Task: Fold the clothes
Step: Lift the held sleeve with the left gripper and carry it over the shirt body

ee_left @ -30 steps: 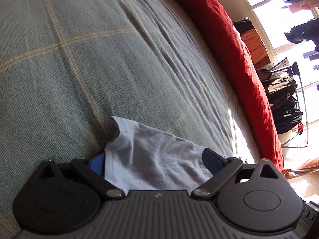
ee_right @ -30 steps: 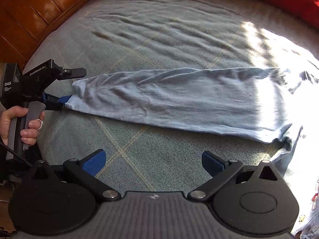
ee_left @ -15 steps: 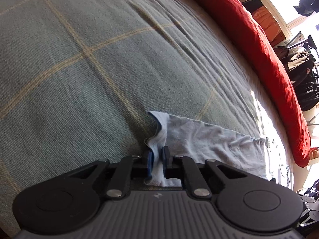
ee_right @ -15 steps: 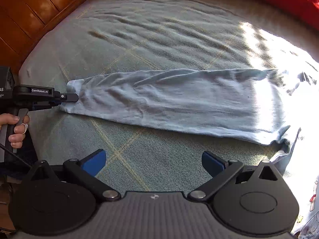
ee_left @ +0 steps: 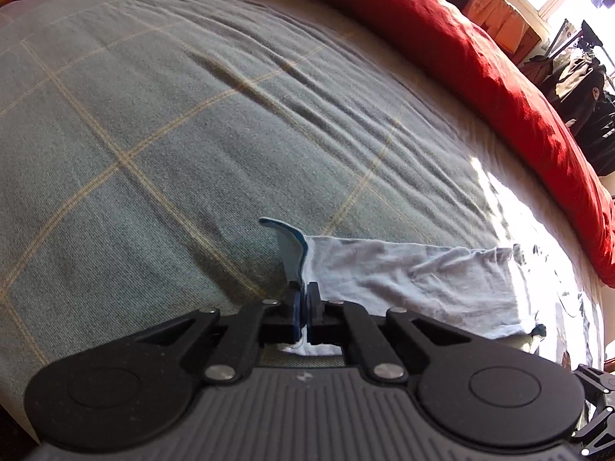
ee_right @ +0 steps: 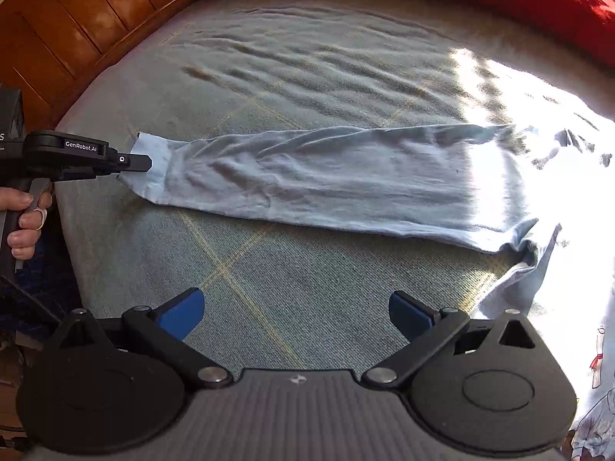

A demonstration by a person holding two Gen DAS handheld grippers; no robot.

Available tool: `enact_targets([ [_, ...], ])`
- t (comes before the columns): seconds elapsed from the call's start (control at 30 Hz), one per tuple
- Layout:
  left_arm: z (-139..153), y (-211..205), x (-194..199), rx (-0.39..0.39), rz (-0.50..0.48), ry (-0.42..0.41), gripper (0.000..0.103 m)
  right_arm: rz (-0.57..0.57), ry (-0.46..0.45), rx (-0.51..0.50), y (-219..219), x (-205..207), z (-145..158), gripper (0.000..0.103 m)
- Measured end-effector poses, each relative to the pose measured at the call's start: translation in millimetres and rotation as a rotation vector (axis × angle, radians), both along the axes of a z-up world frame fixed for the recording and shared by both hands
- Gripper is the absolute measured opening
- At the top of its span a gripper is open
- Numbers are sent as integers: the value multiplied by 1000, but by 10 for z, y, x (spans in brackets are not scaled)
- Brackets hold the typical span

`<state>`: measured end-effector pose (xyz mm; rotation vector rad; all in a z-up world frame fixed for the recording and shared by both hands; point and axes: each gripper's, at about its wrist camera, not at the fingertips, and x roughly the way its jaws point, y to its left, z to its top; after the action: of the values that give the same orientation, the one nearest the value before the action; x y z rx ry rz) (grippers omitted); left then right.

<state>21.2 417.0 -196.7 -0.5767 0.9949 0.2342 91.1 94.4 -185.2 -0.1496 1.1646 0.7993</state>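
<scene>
A light blue garment (ee_right: pixel 338 176) lies folded into a long strip across the grey checked bedspread (ee_right: pixel 307 61). Its right end sits in bright sunlight. My left gripper (ee_left: pixel 303 307) is shut on the strip's left end, and a corner of the light blue garment (ee_left: pixel 403 280) stands up above the pads. From the right wrist view, the left gripper (ee_right: pixel 134 163) pinches that end, lifted slightly off the bed, with a hand (ee_right: pixel 27 223) on its handle. My right gripper (ee_right: pixel 296 315) hovers open over bare bedspread in front of the strip, nothing between its fingers.
A red duvet (ee_left: pixel 480 61) is bunched along the bed's far side. A wooden headboard (ee_right: pixel 77 27) stands at the left end. Patterned white cloth (ee_right: pixel 595 403) lies at the right edge. Dark jackets (ee_left: pixel 576 80) hang near the window beyond the bed.
My left gripper went from open around the strip's end to shut on it, then lifted and rolled, pulling the corner up. My right gripper shifted slightly and stayed open.
</scene>
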Motion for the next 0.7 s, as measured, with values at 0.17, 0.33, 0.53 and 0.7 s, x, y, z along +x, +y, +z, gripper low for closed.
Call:
enact_targets([
  [0.17, 84, -140, 89, 7, -9, 1, 0, -34, -4, 14, -277, -21, 34, 103],
  [0.33, 179, -311, 191, -2, -20, -14, 0, -59, -6, 26, -445, -22, 20, 103],
  [0.53, 237, -457, 309, -70, -7, -43, 0, -74, -1, 49, -589, -42, 34, 103],
  [0.7, 315, -608, 455, -105, -20, -77, 0, -83, 9, 58, -712, -52, 8, 103],
])
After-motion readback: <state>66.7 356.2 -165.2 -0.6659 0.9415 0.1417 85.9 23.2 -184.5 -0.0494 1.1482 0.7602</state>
